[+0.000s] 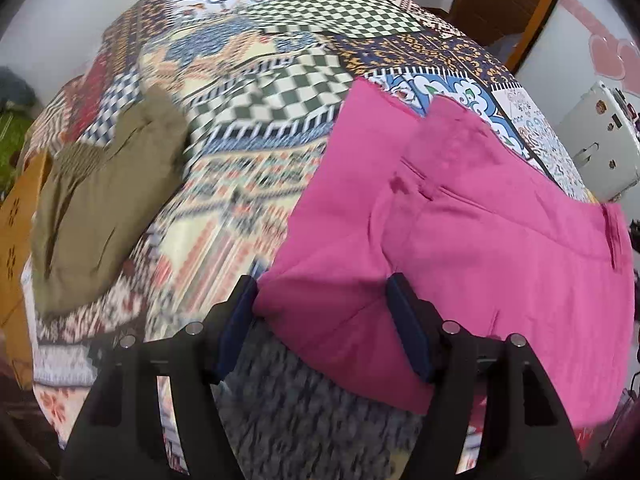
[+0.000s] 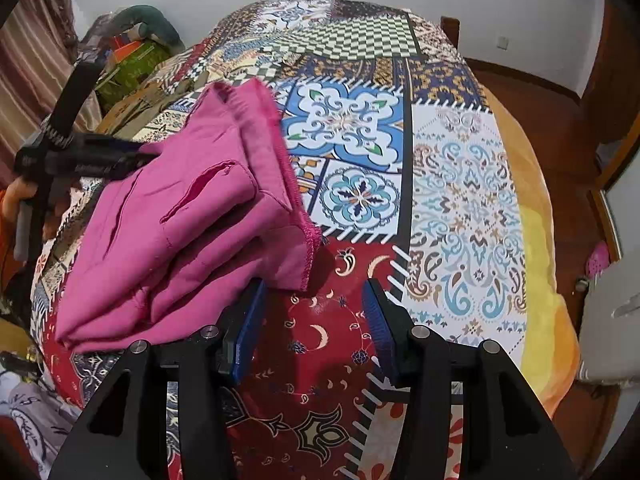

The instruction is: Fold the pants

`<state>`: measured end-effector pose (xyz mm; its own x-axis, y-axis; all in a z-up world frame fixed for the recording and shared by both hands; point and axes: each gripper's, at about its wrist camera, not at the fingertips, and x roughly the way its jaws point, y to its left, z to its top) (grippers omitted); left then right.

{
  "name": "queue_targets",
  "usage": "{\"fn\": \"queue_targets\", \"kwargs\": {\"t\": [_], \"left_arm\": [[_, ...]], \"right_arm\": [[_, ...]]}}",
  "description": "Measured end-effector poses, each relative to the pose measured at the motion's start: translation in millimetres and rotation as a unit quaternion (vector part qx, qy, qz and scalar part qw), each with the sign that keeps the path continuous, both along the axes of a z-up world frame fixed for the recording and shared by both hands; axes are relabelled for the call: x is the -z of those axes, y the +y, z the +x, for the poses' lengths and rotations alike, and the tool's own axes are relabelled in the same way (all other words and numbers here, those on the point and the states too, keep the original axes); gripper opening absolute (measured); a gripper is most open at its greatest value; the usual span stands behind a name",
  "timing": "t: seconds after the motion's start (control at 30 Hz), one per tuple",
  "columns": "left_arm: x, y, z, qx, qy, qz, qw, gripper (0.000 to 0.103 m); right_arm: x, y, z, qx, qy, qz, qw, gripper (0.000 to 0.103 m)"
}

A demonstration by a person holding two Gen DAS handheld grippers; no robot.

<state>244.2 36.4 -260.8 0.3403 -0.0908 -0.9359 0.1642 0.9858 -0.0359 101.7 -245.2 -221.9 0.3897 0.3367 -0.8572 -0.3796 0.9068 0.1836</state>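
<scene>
Pink pants (image 1: pixel 460 240) lie folded in layers on the patchwork bedspread (image 1: pixel 256 120). In the left wrist view my left gripper (image 1: pixel 324 304) is open, its blue-padded fingers spread around the near corner of the pants, which sits between them. In the right wrist view the pants (image 2: pixel 188 240) lie to the left, hem edge stitched. My right gripper (image 2: pixel 314 304) is open and empty over the red patch, its left finger beside the pants' edge. The left gripper shows there from the side (image 2: pixel 132 158), at the far edge of the pants.
A folded olive garment (image 1: pixel 104 208) lies on the bed at the left, beside a mustard one (image 1: pixel 20 232). A white device (image 1: pixel 600 136) stands at the right. A yellow blanket edge (image 2: pixel 540 280) and wooden floor (image 2: pixel 540 112) lie right of the bed. Clutter (image 2: pixel 132 52) is piled at the far left.
</scene>
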Motion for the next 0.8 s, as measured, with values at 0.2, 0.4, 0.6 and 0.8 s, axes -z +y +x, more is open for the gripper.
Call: {"fn": "queue_targets", "kwargs": {"t": [0.2,0.4,0.6,0.8], "left_arm": [[-9,17,-45,-0.021,0.000,-0.010,0.9997,0.068],[-15,31,-85,-0.045,0.003,-0.030,0.9985,0.068],[-19,33,-120,-0.060,-0.003,-0.041,0.9974,0.068],[-24,29,-135,-0.063,-0.018,-0.047,0.9967,0.067]], "right_arm": [[-10,6,-5,-0.005,-0.015,-0.002,1.000,0.046],[-18,12,-9,-0.010,-0.028,-0.005,1.000,0.046],[-31,21,-15,-0.018,-0.042,0.007,0.999,0.046],[-45,43,-19,-0.043,-0.063,0.013,0.997,0.046]]}}
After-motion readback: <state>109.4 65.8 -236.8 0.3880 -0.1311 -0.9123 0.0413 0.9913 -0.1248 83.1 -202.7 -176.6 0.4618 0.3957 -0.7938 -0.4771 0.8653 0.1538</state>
